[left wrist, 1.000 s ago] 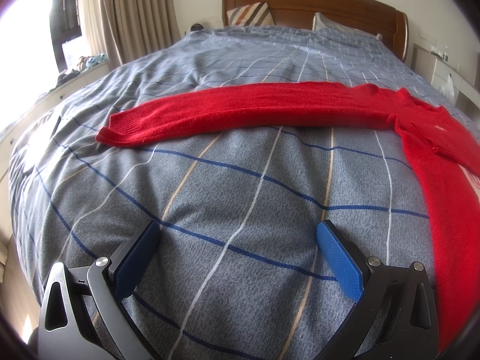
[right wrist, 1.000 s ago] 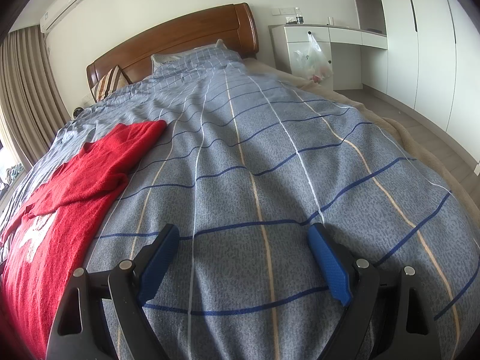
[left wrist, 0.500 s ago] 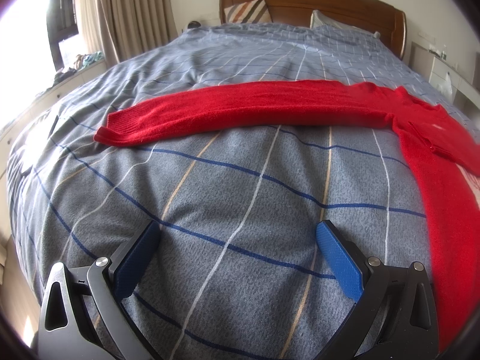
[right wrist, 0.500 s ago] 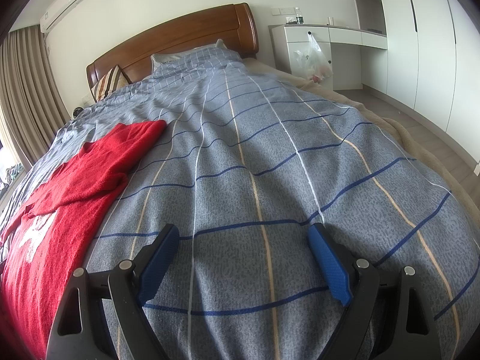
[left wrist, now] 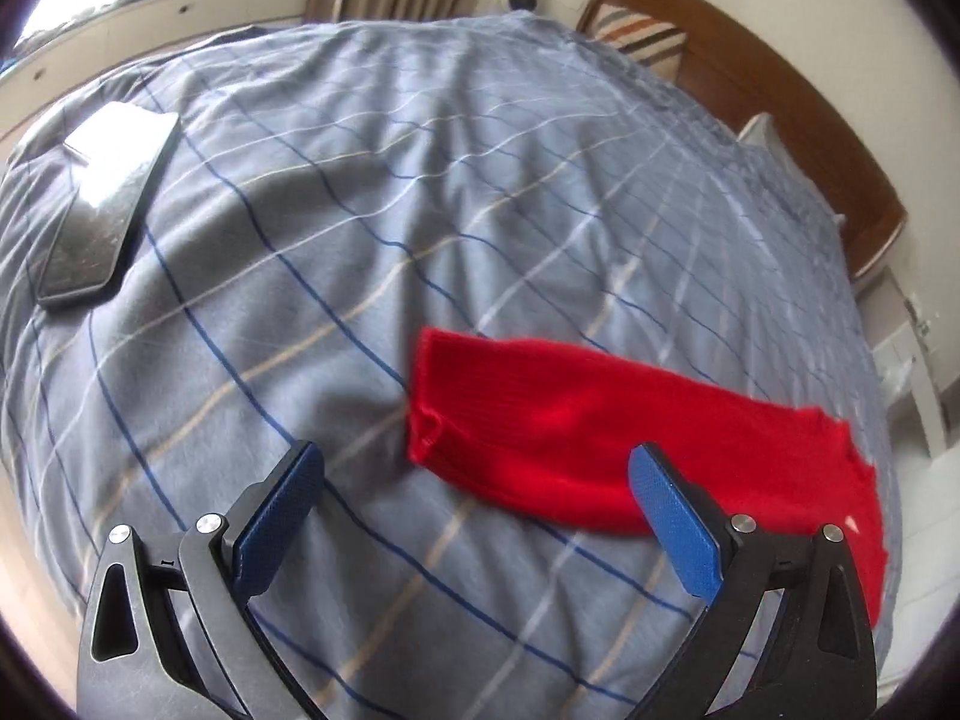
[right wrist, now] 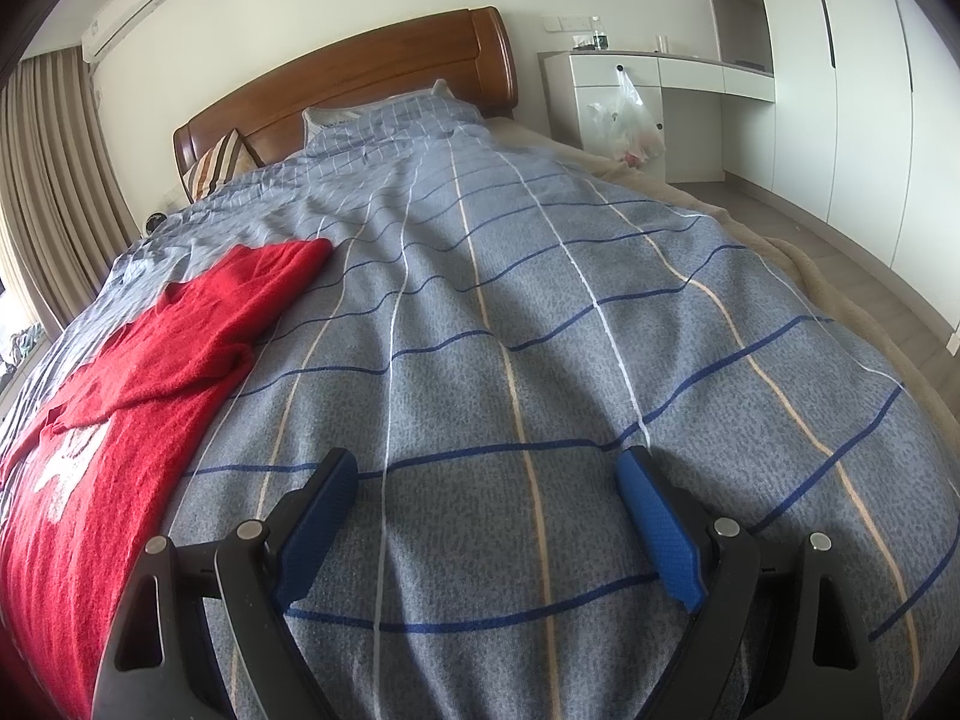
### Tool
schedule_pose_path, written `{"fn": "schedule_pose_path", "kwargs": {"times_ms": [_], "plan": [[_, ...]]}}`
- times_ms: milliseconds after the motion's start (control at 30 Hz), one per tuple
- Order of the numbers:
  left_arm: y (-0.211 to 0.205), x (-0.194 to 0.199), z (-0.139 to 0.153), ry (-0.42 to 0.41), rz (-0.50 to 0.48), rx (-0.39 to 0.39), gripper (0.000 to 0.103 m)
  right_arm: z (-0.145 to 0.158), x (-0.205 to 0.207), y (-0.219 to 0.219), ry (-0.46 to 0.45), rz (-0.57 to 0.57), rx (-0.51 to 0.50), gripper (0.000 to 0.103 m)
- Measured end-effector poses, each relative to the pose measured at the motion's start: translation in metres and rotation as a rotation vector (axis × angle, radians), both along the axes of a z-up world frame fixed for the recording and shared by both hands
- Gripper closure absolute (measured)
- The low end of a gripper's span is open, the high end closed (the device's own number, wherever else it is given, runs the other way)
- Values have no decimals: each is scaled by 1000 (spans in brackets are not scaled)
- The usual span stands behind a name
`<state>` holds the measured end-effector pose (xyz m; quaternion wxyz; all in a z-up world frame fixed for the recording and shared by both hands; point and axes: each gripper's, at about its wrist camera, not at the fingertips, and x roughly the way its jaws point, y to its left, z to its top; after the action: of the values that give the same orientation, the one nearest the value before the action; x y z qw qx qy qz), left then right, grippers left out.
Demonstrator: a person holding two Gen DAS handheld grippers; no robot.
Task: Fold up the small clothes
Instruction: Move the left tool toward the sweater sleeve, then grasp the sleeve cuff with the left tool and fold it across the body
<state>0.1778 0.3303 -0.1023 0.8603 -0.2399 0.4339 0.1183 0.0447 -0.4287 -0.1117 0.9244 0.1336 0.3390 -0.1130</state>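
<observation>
Red sweater [right wrist: 150, 360] is spread flat on grey checked duvet [right wrist: 540, 330], w/ one sleeve stretched out; sleeve cuff [left wrist: 438, 396] is seen just ahead of left gripper [left wrist: 474, 480], btwn its finger lines, not touched. Left gripper jaws are held wide apart, nothing clamped. Right gripper [right wrist: 486, 486] is likewise spread wide over bare duvet, sweater off to its left. Phone [left wrist: 102, 198] is seen lying on duvet, well apart from cuff.

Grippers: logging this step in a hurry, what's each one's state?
Left gripper: open, holding nothing, near the red sweater's cuff.
Right gripper: open, holding nothing.
</observation>
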Motion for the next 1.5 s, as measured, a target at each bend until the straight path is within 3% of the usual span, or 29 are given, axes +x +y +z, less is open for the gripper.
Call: {"fn": "schedule_pose_path", "kwargs": {"times_ms": [33,100,167,200,267,300,433,567,733,867,967,1033,1100,1133,1233,1333,1433,1500], "plan": [[4,10,-5,31,-13,-6,6,0,0,0,0,0,0,15],[5,28,-17,104,-60,-7,26,0,0,0,0,0,0,15],[-2,39,-24,153,-72,41,42,0,0,0,1,0,0,15],[-7,41,-24,153,-78,64,64,0,0,0,1,0,-1,15],[-13,40,-16,144,-84,89,97,0,0,0,2,0,0,15],[-17,36,-8,127,-84,93,97,0,0,0,1,0,-1,15],[-50,26,47,31,-147,215,98,0,0,0,1,0,-2,15],[-114,40,119,-103,-287,211,98,0,0,0,0,0,-2,15],[-246,61,198,-265,-548,168,98,0,1,0,-1,1,1,15],[-352,61,224,-339,-730,134,97,0,1,-1,-3,1,2,15],[-421,54,211,-337,-839,117,96,0,0,-1,-3,1,2,15],[-460,50,184,-296,-904,118,84,0,0,-1,-2,1,2,15],[-490,41,151,-232,-915,168,20,0,0,-2,-3,1,3,15],[-495,31,133,-218,-910,184,15,0,0,-1,-3,2,3,15],[-488,-11,90,-182,-961,161,16,0,-1,-2,-6,3,6,15],[-454,-55,61,-176,-969,202,15,1,-1,-3,-9,5,7,14],[-403,-74,47,-175,-903,280,15,0,-1,-3,-8,4,5,14],[-364,-61,42,-167,-822,319,15,1,-2,-3,-7,4,2,14]]}}
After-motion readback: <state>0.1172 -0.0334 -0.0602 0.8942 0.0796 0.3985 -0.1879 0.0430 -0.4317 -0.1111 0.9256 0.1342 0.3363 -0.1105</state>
